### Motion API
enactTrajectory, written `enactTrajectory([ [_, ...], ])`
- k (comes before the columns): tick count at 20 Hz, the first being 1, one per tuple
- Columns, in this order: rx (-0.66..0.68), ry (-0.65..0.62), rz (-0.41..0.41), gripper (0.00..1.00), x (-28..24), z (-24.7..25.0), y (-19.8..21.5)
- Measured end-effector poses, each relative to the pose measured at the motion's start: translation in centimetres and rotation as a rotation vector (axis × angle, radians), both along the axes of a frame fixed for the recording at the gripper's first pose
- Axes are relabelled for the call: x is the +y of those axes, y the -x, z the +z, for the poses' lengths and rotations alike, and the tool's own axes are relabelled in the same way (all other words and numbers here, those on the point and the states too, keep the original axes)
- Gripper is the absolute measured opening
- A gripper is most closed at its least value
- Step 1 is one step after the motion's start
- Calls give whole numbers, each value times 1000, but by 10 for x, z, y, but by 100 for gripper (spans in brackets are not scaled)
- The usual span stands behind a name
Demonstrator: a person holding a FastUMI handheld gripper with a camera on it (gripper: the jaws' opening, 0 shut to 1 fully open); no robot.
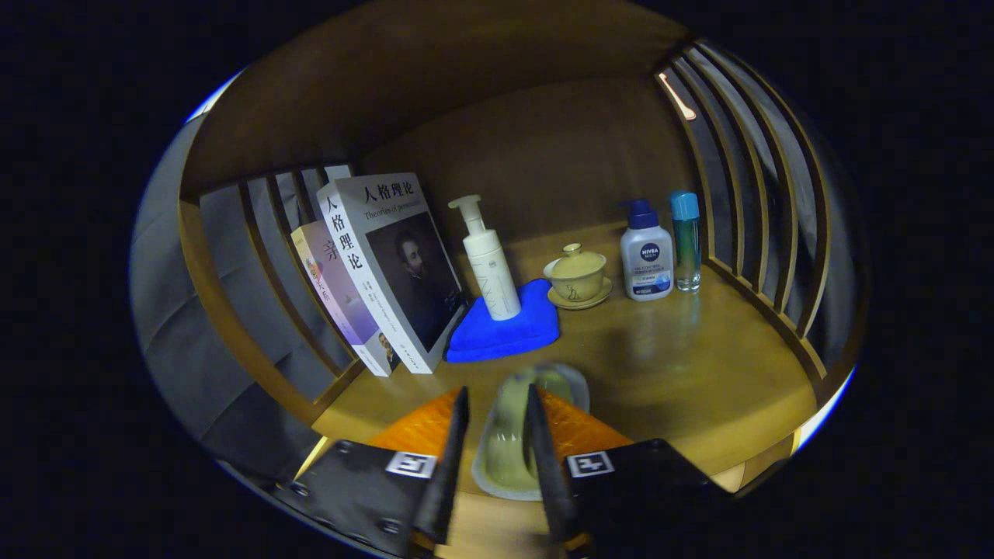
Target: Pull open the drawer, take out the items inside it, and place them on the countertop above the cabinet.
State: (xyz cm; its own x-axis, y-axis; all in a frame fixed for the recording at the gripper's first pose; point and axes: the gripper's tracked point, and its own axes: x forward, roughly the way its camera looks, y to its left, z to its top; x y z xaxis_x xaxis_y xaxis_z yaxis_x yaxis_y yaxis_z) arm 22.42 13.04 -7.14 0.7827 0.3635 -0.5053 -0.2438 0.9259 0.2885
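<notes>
Gripper [497,423] low over the near part of the wooden desk [699,373], jaws closed onto a pale oblong item [509,446], one finger pressed to each side. Farther off, two books [373,272] leaning at the left against the slatted side rail [264,264]. Right of them, a white pump bottle [489,264] upright on a folded blue cloth [509,326]. Then a lidded yellow cup [576,272] on its saucer, a white lotion bottle [646,252], and a clear bottle with a blue cap [686,241] at the far right.

Two books [380,272], pump bottle [489,264] on blue cloth [509,330], lidded teacup [576,273].
</notes>
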Motion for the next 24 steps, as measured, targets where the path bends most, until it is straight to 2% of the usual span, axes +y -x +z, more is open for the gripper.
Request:
enactTrajectory([
  [4, -129, 37, -7, 98, -5, 30, 13],
  [11, -337, 78, 7, 98, -14, 74, 100],
  [15, -428, 117, -11, 98, -25, 73, 149],
  [20, -525, 158, -84, 98, -48, 68, 190],
  [24, -563, 210, -68, 98, -45, 52, 217],
])
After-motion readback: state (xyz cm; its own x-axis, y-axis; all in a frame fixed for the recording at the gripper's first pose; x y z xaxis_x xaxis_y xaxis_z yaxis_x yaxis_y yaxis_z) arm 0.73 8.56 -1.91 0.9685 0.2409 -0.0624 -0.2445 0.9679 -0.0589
